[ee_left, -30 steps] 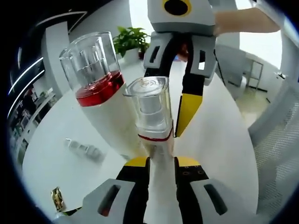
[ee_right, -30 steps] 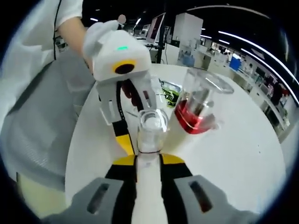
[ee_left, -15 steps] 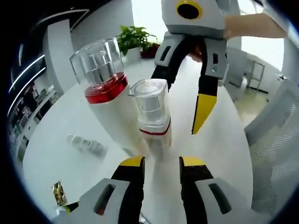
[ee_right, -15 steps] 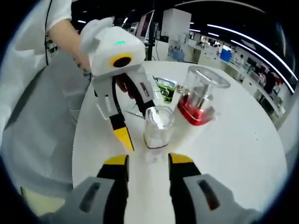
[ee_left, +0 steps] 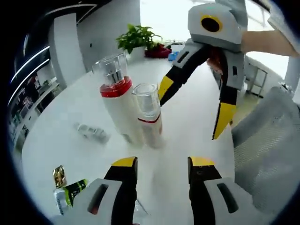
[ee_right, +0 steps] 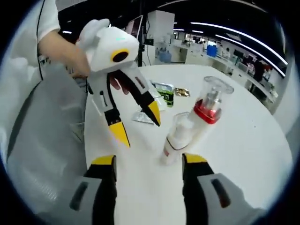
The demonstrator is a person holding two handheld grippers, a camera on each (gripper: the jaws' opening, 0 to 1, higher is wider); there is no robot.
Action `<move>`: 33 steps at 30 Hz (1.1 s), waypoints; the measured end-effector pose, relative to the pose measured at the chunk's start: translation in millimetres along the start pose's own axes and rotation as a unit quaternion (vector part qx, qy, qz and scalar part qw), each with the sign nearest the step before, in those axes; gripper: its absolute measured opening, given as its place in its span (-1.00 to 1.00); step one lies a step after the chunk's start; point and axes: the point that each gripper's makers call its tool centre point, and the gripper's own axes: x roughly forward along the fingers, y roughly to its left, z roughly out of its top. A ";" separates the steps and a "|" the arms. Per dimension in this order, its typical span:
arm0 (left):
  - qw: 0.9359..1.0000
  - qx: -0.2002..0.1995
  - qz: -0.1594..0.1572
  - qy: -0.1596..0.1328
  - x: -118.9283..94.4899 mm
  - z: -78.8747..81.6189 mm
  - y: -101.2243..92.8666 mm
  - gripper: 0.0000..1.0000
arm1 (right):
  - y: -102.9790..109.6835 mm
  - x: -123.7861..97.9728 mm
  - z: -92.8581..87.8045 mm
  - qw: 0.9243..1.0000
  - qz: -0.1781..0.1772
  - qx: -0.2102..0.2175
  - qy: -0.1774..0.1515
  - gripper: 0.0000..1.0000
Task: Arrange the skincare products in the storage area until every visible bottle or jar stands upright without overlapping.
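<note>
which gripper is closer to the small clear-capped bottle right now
About equal, neither clearly nearer. The left gripper and right gripper both sit open just short of the small bottle, on opposite sides.

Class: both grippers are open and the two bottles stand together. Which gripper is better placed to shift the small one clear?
Probably left. The left gripper lines up with the small white clear-capped bottle, which touches the taller red-collared bottle. For the right gripper, the small bottle sits off to one side.
</note>
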 end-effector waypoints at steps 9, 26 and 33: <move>0.999 -0.047 0.009 0.005 -25.3 -16.8 -7.2 0.08 | 16.8 -8.2 3.3 0.999 -0.023 0.036 -0.009 0.27; 0.988 -0.150 0.026 -0.018 -75.5 -36.4 -24.3 0.48 | 57.1 -15.8 30.5 0.992 -0.037 0.098 -0.067 0.57; 0.980 -0.190 0.052 -0.029 -98.2 -47.6 -28.7 0.67 | 69.9 -19.9 36.0 0.988 -0.038 0.120 -0.086 0.72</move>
